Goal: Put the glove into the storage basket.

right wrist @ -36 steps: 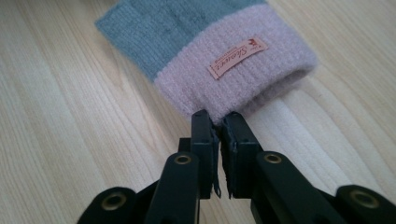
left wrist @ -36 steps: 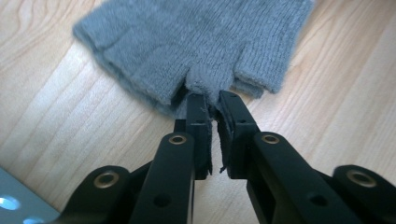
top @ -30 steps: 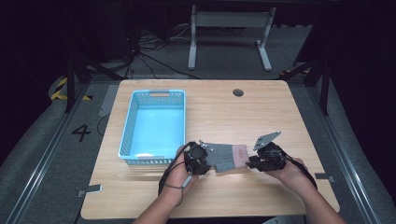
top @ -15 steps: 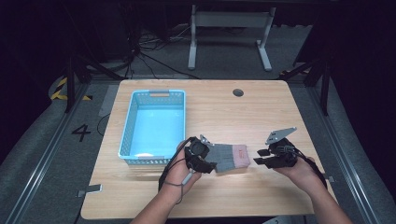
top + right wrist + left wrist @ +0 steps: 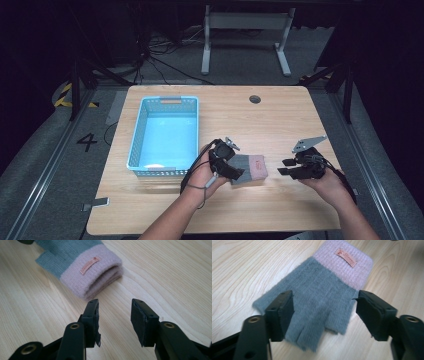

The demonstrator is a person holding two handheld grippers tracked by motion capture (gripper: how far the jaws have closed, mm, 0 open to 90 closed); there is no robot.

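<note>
A grey knitted glove (image 5: 251,167) with a pink cuff and a small label lies flat on the wooden table (image 5: 280,120), cuff to the right. In the right gripper view the cuff (image 5: 100,267) shows two stacked layers. My left gripper (image 5: 234,172) hovers over the glove's finger end (image 5: 322,290). Its jaws (image 5: 324,307) have just been opening and stand apart above the fabric without pressing it. My right gripper (image 5: 284,167) is a short way right of the cuff. Its jaws (image 5: 114,315) have also just been opening, with bare table between them.
A light blue plastic basket (image 5: 169,100) stands empty at the table's left, just beyond my left hand. A round cable hole (image 5: 255,99) sits near the far edge. Bare wood lies between the glove and my right gripper.
Both grippers were at the glove's two ends and have let go. The right one drew back to the right, away from the cuff. The left one rose a little over the fingers.
</note>
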